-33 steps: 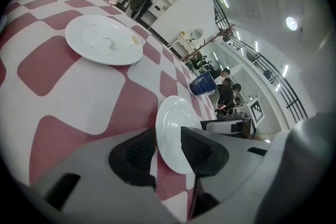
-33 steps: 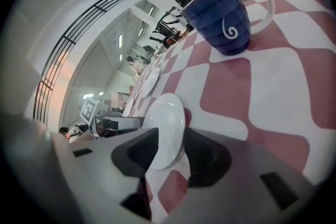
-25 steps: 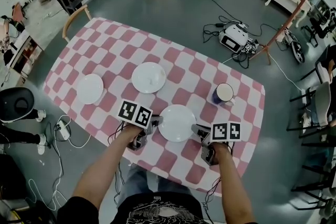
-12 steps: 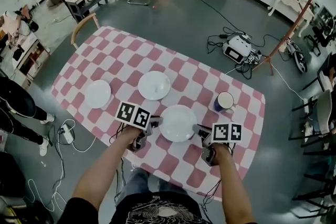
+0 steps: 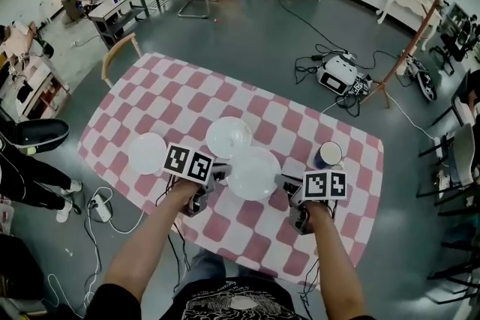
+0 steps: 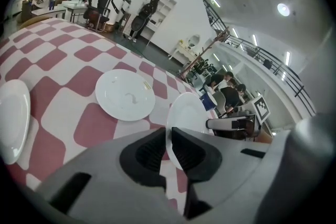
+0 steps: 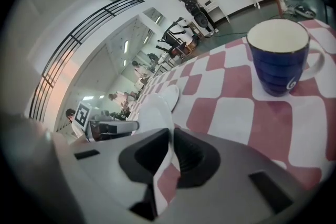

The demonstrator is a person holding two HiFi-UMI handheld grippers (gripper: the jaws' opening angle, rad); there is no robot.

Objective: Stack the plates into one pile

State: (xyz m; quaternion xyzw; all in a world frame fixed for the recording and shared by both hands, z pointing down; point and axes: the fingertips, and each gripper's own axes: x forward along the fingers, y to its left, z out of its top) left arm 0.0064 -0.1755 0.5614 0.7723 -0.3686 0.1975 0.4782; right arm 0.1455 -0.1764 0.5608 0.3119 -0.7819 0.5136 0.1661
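The table [image 5: 135, 90] wears a red-and-white check. Three plates, all plain white: the left-edge plate [image 5: 146, 153], the middle plate [image 5: 228, 137] and the near plate [image 5: 253, 174]. Toward the right edge, the mug [image 5: 328, 154] is dark blue outside, white inside. The left gripper [image 5: 223, 174] and right gripper [image 5: 283, 183] are grey, with cubes marked in black-and-white squares.

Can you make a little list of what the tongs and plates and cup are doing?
Left tongs: just closed tighter, pinching the rim of the held plate
Right tongs: pinching its opposite rim
Other plates: middle plate, left plate, both lying on the table
Cup: blue, upright, right of the plates
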